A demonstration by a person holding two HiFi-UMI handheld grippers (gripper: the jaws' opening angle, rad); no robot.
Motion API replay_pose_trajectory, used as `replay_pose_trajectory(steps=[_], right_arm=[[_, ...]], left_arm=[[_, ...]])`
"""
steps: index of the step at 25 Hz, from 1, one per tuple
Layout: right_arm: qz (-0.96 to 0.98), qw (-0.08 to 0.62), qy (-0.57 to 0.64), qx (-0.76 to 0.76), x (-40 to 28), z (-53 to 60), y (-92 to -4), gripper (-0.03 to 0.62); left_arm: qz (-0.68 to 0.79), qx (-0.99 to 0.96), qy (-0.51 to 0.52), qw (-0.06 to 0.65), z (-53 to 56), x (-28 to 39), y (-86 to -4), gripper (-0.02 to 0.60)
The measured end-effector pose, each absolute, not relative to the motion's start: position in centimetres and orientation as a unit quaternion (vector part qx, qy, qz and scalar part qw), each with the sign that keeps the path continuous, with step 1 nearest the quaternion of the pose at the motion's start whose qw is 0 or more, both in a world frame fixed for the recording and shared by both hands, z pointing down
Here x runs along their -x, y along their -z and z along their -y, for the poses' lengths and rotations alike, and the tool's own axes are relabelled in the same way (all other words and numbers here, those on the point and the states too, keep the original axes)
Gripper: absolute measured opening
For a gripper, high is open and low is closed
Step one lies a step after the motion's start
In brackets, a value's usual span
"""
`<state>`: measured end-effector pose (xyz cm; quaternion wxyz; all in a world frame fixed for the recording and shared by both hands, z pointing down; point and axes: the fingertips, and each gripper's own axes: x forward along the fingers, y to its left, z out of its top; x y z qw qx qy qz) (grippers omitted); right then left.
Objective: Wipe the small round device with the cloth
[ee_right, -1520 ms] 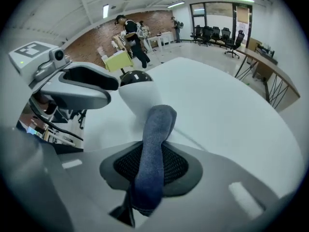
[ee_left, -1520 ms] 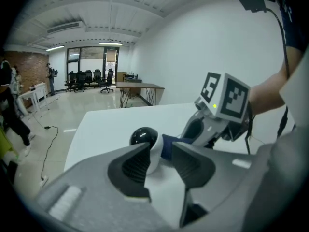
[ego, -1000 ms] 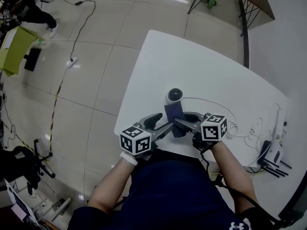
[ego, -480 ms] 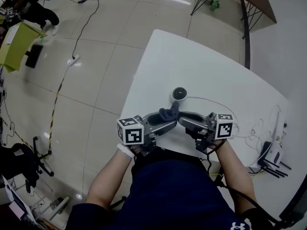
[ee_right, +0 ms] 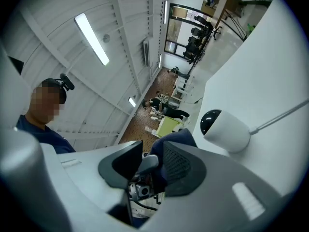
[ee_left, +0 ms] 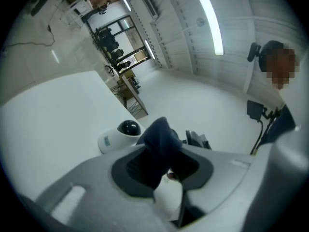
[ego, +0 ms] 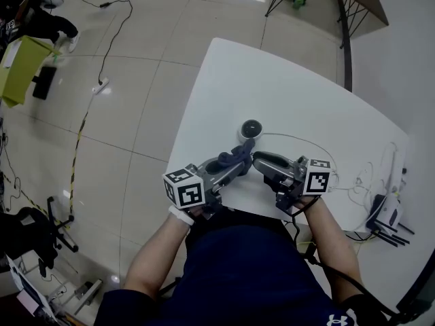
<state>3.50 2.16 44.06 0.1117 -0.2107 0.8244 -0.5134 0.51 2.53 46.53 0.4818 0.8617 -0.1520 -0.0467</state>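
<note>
Torso in a navy shirt fills the bottom of the head view, and from it we follow two forearms out to the grippers, which point towards each other over the near edge of the white table. The left gripper has just been closing its jaws, and in its own view we see the dark blue cloth bunched between its two dark pads, which clamp it from both sides. The right gripper meets the same bundle from the other side. Its jaws have also just drawn closer, but we still see them standing apart. The cloth lies against the ribbed pad, there is a gap to the other pad, and a grey fingertip of the left gripper shows in that gap. Just beyond the cloth stands the small round device, white, upright on the table, with its black dome on top. We cannot tell whether the cloth touches it. A thin cable curves from the device towards the right. It leads towards a tangle of wires and a white box with antennas, which are well apart at the table's right edge. Past the table we see pale floor tiles with a black cord trailing across them.
</note>
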Motion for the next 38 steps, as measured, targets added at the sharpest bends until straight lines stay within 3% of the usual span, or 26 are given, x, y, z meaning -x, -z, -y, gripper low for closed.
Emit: replay_pose_trajectory(steps=[5,10,17,20,22,25,33,38], right_arm=[[-0.819,0.098,0.479,0.300,-6.4,-0.2,-44.8,0.126],[-0.782,0.095,0.468,0.401,-9.3,1.2,-46.5,0.114],[-0.746,0.123,0.465,0.460,-13.2,0.8,-47.1,0.097],[-0.735,0.141,0.464,0.474,-14.9,0.5,-47.3,0.095],[-0.726,0.147,0.464,0.486,-15.8,0.4,-47.6,0.094],[-0.715,0.151,0.470,0.495,-16.4,0.0,-48.2,0.091],[-0.714,0.150,0.490,0.476,-14.8,0.0,-49.3,0.087],[-0.719,0.128,0.490,0.476,-14.2,0.2,-49.6,0.086]], left_arm=[[0.204,-0.891,0.038,0.405,0.6,1.4,-43.4,0.094],[0.244,-0.935,-0.047,0.255,2.9,-0.6,-41.0,0.094],[0.170,-0.962,-0.199,-0.080,0.9,-7.7,-43.3,0.094],[0.132,-0.947,-0.240,-0.169,-0.5,-8.8,-44.8,0.094],[0.132,-0.949,-0.240,-0.156,-0.4,-8.8,-45.3,0.094],[0.165,-0.959,-0.220,-0.066,1.5,-8.0,-45.9,0.094],[0.250,-0.913,-0.107,0.303,8.7,-4.5,-48.1,0.094],[0.274,-0.874,-0.092,0.390,10.1,-2.4,-51.4,0.094]])
